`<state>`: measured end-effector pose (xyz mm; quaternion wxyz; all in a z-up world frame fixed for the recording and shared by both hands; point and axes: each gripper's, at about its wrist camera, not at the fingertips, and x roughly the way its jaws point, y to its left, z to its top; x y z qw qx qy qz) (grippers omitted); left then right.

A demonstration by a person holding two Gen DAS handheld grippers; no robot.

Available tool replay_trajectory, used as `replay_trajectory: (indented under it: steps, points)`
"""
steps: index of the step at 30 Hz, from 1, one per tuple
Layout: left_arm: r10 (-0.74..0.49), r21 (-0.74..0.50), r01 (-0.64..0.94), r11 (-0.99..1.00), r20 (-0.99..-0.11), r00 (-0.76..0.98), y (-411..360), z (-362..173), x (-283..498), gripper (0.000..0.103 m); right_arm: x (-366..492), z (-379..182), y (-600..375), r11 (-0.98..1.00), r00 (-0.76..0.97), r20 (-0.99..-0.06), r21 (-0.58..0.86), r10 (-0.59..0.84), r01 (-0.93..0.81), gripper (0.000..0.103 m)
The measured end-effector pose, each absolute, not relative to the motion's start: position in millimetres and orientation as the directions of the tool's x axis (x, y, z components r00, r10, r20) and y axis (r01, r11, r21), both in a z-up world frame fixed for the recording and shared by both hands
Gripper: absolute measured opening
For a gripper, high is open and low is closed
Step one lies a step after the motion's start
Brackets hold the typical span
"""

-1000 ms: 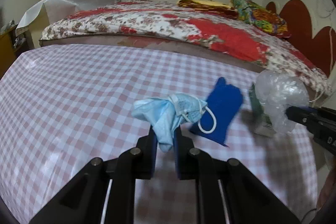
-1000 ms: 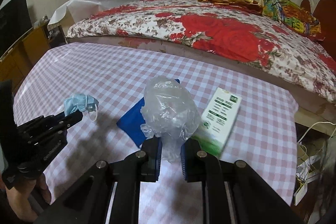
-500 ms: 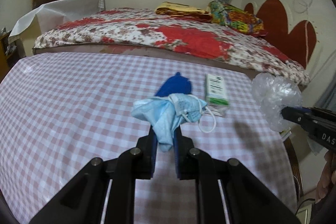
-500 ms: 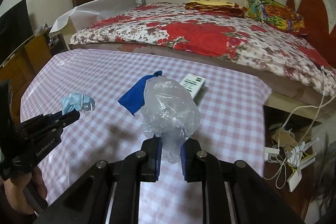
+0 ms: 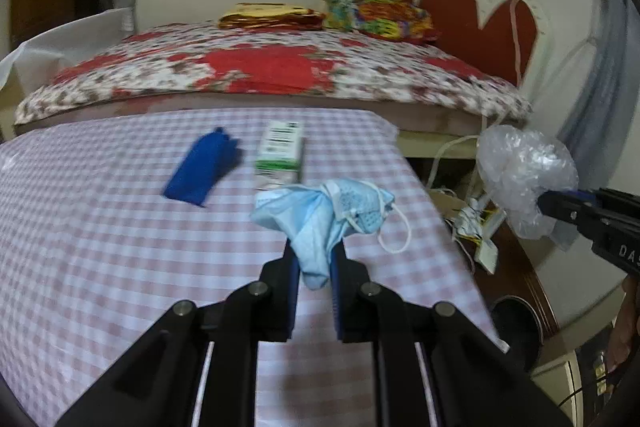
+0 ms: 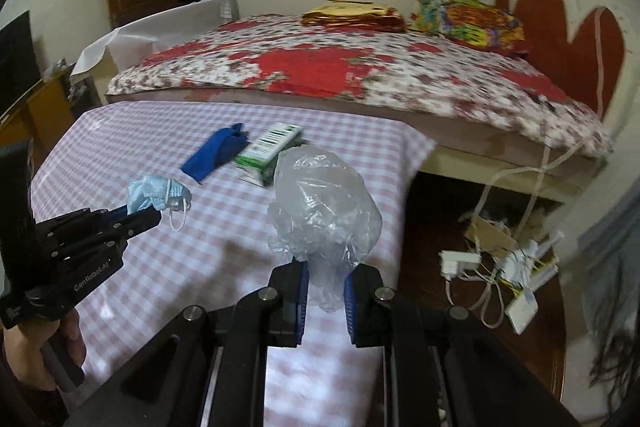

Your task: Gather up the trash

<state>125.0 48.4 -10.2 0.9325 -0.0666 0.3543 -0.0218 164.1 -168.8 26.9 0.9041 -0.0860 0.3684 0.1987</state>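
My left gripper [image 5: 313, 259] is shut on a crumpled light-blue face mask [image 5: 324, 211], held above the pink checked table [image 5: 100, 267]; the mask [image 6: 158, 193] and that gripper [image 6: 150, 217] also show at the left of the right wrist view. My right gripper [image 6: 325, 283] is shut on a crumpled clear plastic bag [image 6: 320, 211], held over the table's right edge; the bag [image 5: 524, 171] appears at the right of the left wrist view. On the table lie a blue cloth-like piece [image 5: 204, 167] and a green-and-white box [image 5: 280, 153].
A bed [image 6: 340, 67] with a red floral cover runs behind the table. Right of the table, the floor holds cables, a power strip [image 6: 516, 267] and cardboard. A dark round object [image 5: 516, 323] sits low beside the table edge. A hand [image 6: 36, 367] grips the left tool.
Both grippers have swung to the right with their loads, toward and past the table's right edge. The blue piece and the box now lie further left and farther off in both views.
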Motion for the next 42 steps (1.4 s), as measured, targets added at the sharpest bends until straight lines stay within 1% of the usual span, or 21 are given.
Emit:
replay_trajectory:
  steps: [9, 17, 25, 35, 42]
  points:
    - [-0.167, -0.13, 0.108, 0.986, -0.663, 0.73, -26, -6, 126, 0.015, 145, 21, -259, 0.954, 0.676, -0.703, 0.01, 0.22, -0.3, 0.017]
    - [-0.242, -0.121, 0.219, 0.968, -0.672, 0.699, -91, -7, 120, 0.015, 126, 13, -311, 0.975, 0.681, -0.712, 0.017, 0.169, -0.224, 0.017]
    - [-0.298, -0.11, 0.313, 0.943, -0.693, 0.656, -150, -13, 114, 0.015, 104, -7, -366, 0.989, 0.666, -0.736, 0.028, 0.117, -0.143, 0.017]
    - [-0.342, -0.097, 0.406, 0.909, -0.73, 0.592, -211, -29, 109, 0.015, 83, -34, -426, 0.997, 0.643, -0.762, 0.061, 0.076, -0.045, 0.017]
    - [-0.362, -0.101, 0.456, 0.884, -0.765, 0.533, -252, -51, 106, 0.015, 69, -61, -456, 0.999, 0.612, -0.791, 0.042, 0.028, 0.009, 0.017]
